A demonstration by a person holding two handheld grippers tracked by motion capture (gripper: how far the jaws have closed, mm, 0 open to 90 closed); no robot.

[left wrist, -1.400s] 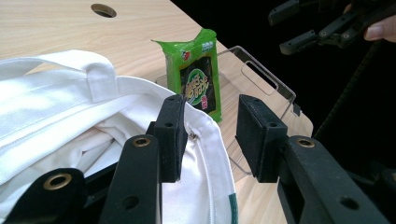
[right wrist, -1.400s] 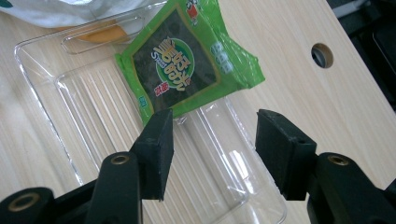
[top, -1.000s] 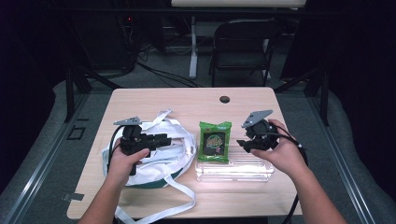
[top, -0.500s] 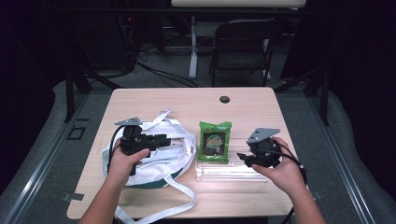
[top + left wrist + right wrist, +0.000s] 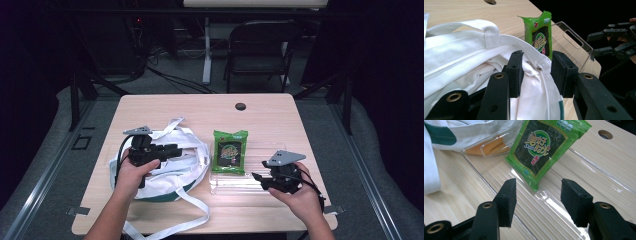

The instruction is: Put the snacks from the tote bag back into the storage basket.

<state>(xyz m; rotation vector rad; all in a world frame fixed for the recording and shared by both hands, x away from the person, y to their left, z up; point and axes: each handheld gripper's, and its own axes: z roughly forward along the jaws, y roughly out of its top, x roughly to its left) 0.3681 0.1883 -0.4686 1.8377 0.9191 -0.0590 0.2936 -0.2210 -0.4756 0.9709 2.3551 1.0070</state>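
On the green snack packet (image 5: 541,150) we read yellow Chinese characters, 美好时光, with "Sweet Sunday" in small white script inside a green circle. Its remaining print is too small for us to read.

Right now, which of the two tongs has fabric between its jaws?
The left tongs: their jaws straddle the white bag at its zipper edge. The right tongs are open above the clear tray, short of the green packet.
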